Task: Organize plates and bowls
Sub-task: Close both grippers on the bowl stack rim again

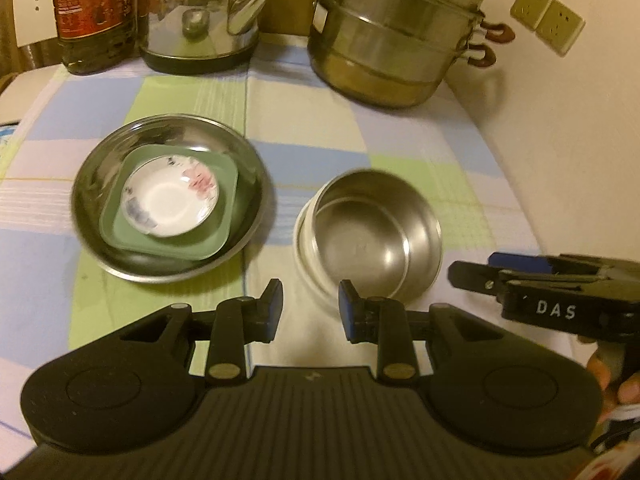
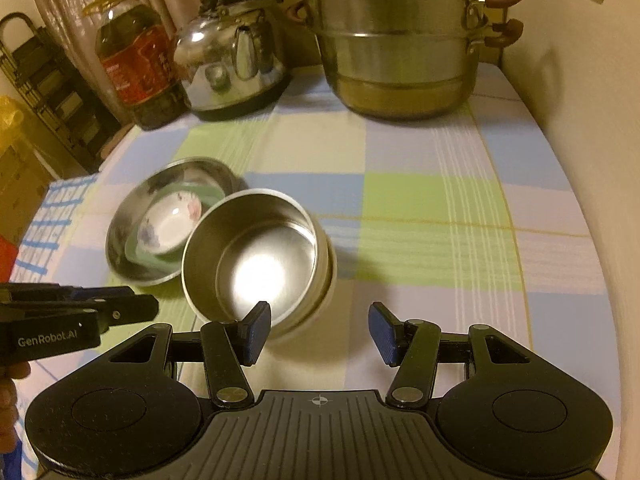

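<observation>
Two stacks of dishes sit on a checked tabletop (image 2: pixel 420 208), both grippers hanging empty just short of them.

Nearest, the left gripper (image 1: pixel 309 310) has its blue-padded fingers (image 1: pixel 347 312) parted narrowly on nothing; the right gripper (image 2: pixel 320 332) stands wider, also released. "GenRobot.AI" is printed on the left one's side in the right wrist view, "DAS" on the right one's in the left wrist view. Just beyond the fingers, a steel bowl (image 2: pixel 256 260) sits tilted inside a white bowl (image 1: pixel 304 256). Beside it to the left, a wide steel plate (image 1: pixel 168 196) carries a green square dish (image 1: pixel 176 236) with a small white saucer (image 1: pixel 172 196), flower-painted in pink and blue, on top. At the back stand an oil bottle (image 2: pixel 136 60) whose red label is too blurred to read, a shiny kettle (image 2: pixel 232 56) and a tiered steel steamer pot (image 2: pixel 400 40).
</observation>
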Tool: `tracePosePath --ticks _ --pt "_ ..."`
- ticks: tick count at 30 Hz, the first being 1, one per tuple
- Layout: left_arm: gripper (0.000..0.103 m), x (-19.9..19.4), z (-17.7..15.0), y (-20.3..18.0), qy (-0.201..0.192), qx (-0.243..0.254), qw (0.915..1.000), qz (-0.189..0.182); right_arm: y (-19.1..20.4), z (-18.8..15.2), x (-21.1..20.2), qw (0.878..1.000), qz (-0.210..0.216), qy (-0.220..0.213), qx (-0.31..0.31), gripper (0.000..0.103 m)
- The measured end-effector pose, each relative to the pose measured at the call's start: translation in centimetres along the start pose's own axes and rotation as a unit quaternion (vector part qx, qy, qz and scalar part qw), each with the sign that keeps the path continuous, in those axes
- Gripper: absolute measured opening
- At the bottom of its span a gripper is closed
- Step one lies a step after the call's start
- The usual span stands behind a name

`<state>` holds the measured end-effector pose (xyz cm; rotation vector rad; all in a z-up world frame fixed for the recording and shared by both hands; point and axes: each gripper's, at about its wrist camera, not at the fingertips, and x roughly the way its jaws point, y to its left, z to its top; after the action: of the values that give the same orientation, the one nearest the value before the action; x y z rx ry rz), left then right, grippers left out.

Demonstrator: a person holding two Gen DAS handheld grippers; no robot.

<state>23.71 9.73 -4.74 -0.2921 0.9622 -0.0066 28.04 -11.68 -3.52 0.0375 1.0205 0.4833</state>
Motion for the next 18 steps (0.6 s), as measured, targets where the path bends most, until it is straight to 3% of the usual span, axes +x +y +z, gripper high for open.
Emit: tracePosePath --ticks 6,18 --pt "0.031 1.8 1.7 -0.3 0.000 -0.006 0.9999 -0.015 -0.4 1.3 1.4 1.000 0.007 -0.002 0.004 0.055" --pt "0.031 6.4 2.8 0.2 0.038 -0.005 0.9992 0.008 -0.8 2.9 5.7 0.999 0.006 0.029 0.018 0.054"
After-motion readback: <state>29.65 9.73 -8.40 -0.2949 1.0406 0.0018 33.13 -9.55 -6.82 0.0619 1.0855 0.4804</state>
